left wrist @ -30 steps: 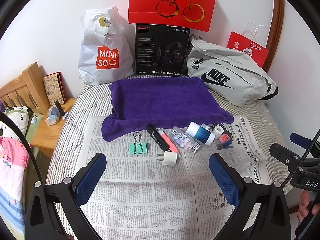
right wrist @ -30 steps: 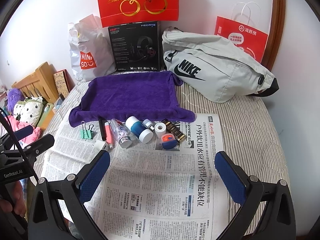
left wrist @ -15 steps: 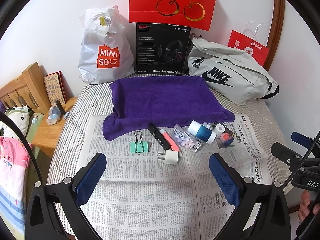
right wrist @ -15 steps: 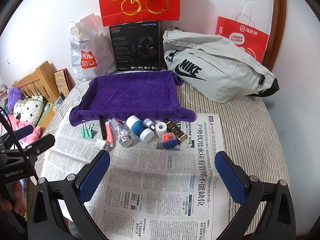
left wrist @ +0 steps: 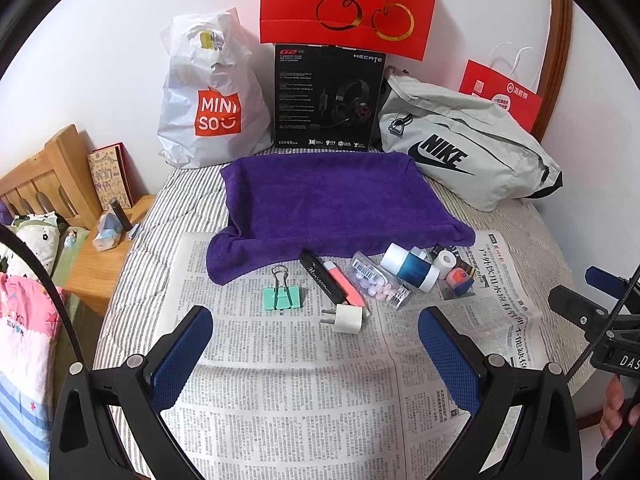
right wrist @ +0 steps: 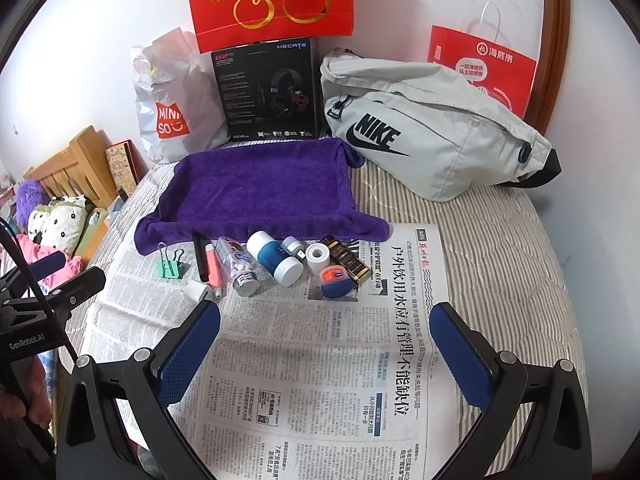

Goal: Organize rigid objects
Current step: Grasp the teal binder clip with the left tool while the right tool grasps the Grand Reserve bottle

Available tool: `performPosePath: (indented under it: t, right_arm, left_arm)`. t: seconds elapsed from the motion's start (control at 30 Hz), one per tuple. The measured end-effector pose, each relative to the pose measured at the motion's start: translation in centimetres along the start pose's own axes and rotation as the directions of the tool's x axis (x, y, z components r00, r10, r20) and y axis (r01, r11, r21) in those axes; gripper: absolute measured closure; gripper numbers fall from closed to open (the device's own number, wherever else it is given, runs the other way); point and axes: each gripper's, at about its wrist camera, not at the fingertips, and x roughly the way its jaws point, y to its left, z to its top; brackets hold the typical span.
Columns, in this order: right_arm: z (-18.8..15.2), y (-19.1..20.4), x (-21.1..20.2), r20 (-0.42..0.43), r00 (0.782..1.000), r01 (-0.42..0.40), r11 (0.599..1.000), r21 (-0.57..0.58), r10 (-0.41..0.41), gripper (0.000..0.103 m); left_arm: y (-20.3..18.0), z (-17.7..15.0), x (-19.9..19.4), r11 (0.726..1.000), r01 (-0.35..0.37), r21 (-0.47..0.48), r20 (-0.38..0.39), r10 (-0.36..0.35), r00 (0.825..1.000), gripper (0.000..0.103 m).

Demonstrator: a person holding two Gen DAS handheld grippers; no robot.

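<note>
Hovering left gripper (left wrist: 316, 354) apart | right gripper (right wrist: 325, 350) apart | purple towel (left wrist: 336, 204) behind charger (left wrist: 349, 317)

Left gripper (left wrist: 316, 354): black plastic frame w/ triangular cut-outs, silver screws at the pivots, jaws faced w/ blue mesh-textured pads (left wrist: 180, 356). Right gripper (right wrist: 325, 354): same build, black arms, silver screws, blue pads (right wrist: 460, 358). Each unit seen from the other's cam has a black body w/ white lettering, "GenRobot.AI" on left, "DAS…" on right, blue tip, thin black cable. Fingertips (left wrist: 612, 412) of a hand show at the frame edge.
</note>
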Motion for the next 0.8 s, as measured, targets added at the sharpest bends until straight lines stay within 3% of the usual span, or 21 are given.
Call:
performPosePath:
  t: [0.6,0.8]
  right_arm:
    - [-0.1,-1.7,4.9,-0.079,0.996,-0.043,0.999,0.030,0.045,0.000]
    - [-0.3,-1.7,7.7,-0.137,0.990,-0.035,0.999,0.025,0.038,0.000]
  left_arm:
    - [4.0,-0.3,8.4,0.995,-0.102,-0.002,-0.100,0.101,0.990,0.000]
    - [4.9,-0.6,12.4,0.997,-0.070,-0.027,-0.151,0.065,0.986,0.003]
